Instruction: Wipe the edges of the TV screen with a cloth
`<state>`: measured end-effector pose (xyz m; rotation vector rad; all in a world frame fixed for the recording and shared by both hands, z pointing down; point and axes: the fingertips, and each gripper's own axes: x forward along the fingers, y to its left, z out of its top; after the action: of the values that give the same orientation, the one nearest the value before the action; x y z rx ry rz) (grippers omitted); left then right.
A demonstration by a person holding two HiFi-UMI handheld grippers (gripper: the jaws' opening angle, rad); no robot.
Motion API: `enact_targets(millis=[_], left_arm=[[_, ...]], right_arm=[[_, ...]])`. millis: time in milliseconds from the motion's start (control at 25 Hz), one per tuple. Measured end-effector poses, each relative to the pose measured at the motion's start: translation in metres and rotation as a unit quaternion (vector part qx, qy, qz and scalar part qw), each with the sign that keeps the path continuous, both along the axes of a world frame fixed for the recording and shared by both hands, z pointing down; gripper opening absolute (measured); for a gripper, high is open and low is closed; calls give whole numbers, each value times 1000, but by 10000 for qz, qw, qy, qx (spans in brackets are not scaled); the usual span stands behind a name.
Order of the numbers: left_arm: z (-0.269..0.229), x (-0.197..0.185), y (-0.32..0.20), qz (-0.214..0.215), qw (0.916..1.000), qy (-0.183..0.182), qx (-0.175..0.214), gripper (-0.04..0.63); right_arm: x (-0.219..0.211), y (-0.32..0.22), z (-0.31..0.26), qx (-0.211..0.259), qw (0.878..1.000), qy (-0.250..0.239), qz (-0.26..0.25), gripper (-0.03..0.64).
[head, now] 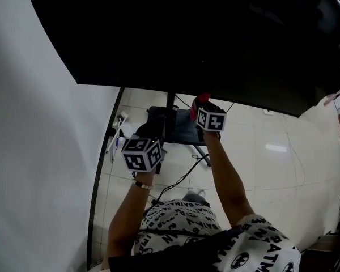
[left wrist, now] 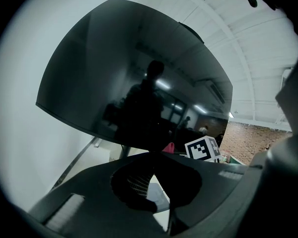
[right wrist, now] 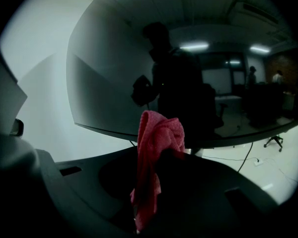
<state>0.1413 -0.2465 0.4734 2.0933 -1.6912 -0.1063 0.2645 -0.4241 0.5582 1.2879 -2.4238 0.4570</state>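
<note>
The big black TV screen (head: 204,33) fills the top of the head view; its bottom edge slopes down to the right. My right gripper (head: 207,109) is just under that edge, shut on a red cloth (head: 197,104). In the right gripper view the cloth (right wrist: 151,148) sticks up between the jaws of the right gripper (right wrist: 159,155), close below the screen (right wrist: 114,83). My left gripper (head: 143,153) hangs lower and to the left, away from the screen. In its own view the left gripper (left wrist: 154,155) has its jaws together with nothing in them, facing the screen (left wrist: 134,83).
A white wall (head: 34,152) stands at the left behind the TV. The stand's post (head: 170,101) and dark base (head: 181,130) are under the screen. Cables (head: 175,183) trail over the tiled floor (head: 272,163). A power strip (head: 120,118) lies by the wall.
</note>
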Motion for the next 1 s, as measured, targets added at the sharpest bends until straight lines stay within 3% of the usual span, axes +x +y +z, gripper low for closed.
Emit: enact_targets(millis=[200,360,480,800,1000], left_arm=[[0,-48,17,-248,9997,-54,-61,0],[9,-103,22,-750,9971,119,-82,0],[17,-147,29,-1186,9926,207,-167,0],[15,-250,42,-1998,9794,-41,-281,0],[18,-309,52,-2514,9674,23,-297,0]], right_arm=[[-61,13,0,-92,9997,-146,-195,75],[-124,18,5,-232,9979,-448,-400,75],[-175,26,9,-308,9955,-667,-601,76],[-299,52,6,-316,9880,-1297,-781,77],[-374,64,10,-360,9828,-1412,-1139,77]])
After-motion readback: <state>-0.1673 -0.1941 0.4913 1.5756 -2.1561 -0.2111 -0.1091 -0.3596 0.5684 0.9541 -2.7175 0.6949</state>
